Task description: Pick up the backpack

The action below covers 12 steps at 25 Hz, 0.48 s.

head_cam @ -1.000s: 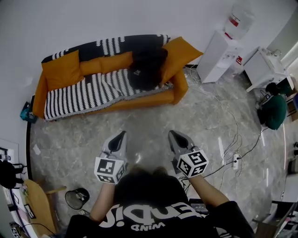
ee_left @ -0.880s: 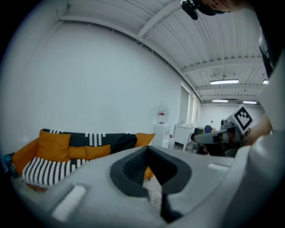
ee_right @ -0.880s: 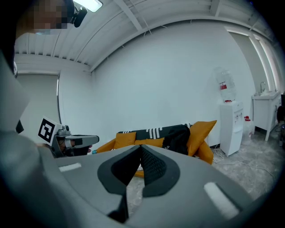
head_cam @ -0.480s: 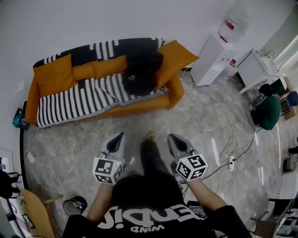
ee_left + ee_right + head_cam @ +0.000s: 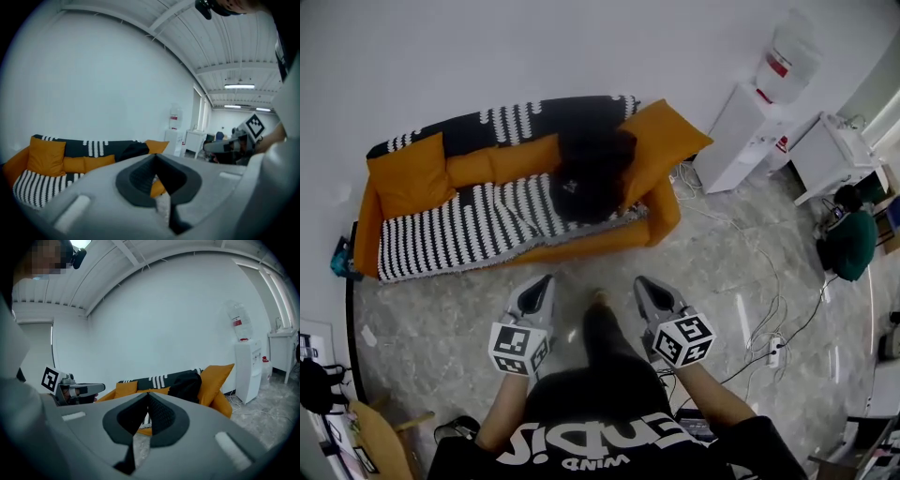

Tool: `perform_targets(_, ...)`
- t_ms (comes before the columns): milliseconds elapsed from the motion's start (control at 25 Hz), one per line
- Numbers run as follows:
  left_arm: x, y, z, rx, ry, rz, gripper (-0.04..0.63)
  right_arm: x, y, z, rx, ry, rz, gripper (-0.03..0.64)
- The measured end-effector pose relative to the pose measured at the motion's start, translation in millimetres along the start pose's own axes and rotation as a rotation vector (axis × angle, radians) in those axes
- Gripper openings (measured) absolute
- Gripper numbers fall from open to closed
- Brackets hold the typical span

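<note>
A black backpack [image 5: 591,173] rests on the seat of an orange sofa [image 5: 656,211], leaning against the backrest beside a big orange cushion [image 5: 661,141]. Both grippers hover over the marble floor, short of the sofa and pointing toward it. My left gripper [image 5: 542,281] is shut with nothing in it, and my right gripper [image 5: 645,283] is shut and empty too. The left gripper view shows its closed tips [image 5: 154,157] below the backpack [image 5: 133,150]. From the right gripper view, closed tips [image 5: 147,394] sit left of the backpack [image 5: 186,384].
A black-and-white striped blanket [image 5: 469,220] covers the sofa seat. A white water dispenser [image 5: 750,117] and a white desk [image 5: 834,155] stand to the right, near a green chair [image 5: 853,244]. Cables and a power strip [image 5: 773,352] lie on the floor at right. The person's foot [image 5: 600,300] is between the grippers.
The person has stepped toward the sofa, one leg now forward between the grippers. Both grippers moved closer to the sofa and stayed shut.
</note>
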<state>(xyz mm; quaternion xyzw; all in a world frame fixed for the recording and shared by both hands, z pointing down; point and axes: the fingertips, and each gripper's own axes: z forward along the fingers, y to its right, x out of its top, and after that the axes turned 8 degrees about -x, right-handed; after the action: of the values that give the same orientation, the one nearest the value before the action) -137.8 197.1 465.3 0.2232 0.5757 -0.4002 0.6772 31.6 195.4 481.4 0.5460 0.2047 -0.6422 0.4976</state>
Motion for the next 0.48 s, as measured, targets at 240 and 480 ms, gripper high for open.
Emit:
perform_targets(240, 46, -47, 78, 0.018, -0.020, 0.011, 0.002, 61, 46, 82, 0.043, -0.002, 0.010, 0.002)
perform_targets(480, 84, -88, 165, 0.030, -0.042, 0.020, 0.002, 112, 102, 156, 0.062, -0.003, 0.024, 0.002)
